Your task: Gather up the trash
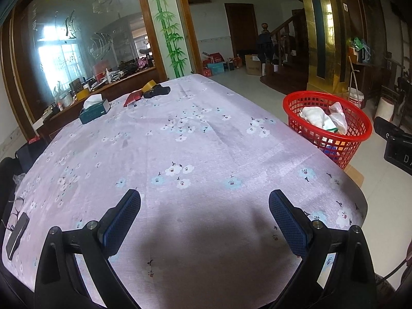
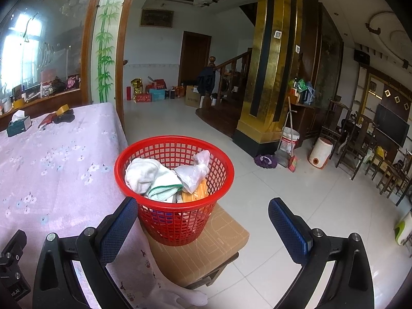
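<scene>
A red mesh basket (image 2: 175,213) stands on a cardboard-topped stool beside the table's right edge; it also shows in the left wrist view (image 1: 332,141). It holds white cloths (image 2: 146,175), a crumpled plastic bag (image 2: 195,171) and an orange packet (image 2: 197,193). My right gripper (image 2: 203,221) is open and empty, just above and in front of the basket. My left gripper (image 1: 204,213) is open and empty over the near part of the table (image 1: 180,154), which wears a lilac flowered cloth.
At the table's far end lie a tissue box (image 1: 94,112), a red packet (image 1: 132,98), a tape roll (image 1: 149,86) and a black item (image 1: 158,92). A phone (image 1: 16,234) lies at the near left edge. Tiled floor, a gold pillar (image 2: 267,77) and chairs (image 2: 355,141) lie to the right.
</scene>
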The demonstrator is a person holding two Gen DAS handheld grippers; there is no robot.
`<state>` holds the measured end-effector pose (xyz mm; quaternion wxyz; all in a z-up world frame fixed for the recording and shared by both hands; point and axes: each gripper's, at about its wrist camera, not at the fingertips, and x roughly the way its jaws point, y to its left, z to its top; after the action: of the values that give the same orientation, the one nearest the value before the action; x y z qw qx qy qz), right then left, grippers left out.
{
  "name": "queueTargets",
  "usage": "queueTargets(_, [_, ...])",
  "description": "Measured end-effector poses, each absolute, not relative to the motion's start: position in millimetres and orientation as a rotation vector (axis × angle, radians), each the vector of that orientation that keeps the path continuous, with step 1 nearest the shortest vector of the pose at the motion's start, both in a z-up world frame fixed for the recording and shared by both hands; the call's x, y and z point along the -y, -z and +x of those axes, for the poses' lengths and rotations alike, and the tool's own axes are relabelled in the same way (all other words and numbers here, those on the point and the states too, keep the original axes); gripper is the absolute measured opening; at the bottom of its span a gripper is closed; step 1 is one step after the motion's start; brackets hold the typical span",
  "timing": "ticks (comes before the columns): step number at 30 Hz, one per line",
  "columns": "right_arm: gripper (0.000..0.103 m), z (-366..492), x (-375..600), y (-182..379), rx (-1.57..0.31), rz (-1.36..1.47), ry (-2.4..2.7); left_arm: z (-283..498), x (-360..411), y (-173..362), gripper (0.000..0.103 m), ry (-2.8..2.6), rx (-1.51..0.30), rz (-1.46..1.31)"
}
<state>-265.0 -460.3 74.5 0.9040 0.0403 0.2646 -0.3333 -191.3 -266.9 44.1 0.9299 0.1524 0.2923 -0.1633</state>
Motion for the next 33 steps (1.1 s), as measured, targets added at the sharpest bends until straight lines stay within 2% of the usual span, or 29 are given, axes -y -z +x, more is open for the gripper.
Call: queueTargets(33, [0.103, -264.1, 465.6, -68.8, -0.558, 0.091, 0.689, -194.0, 270.7, -42.9, 0.099, 0.341, -0.6, 0.319])
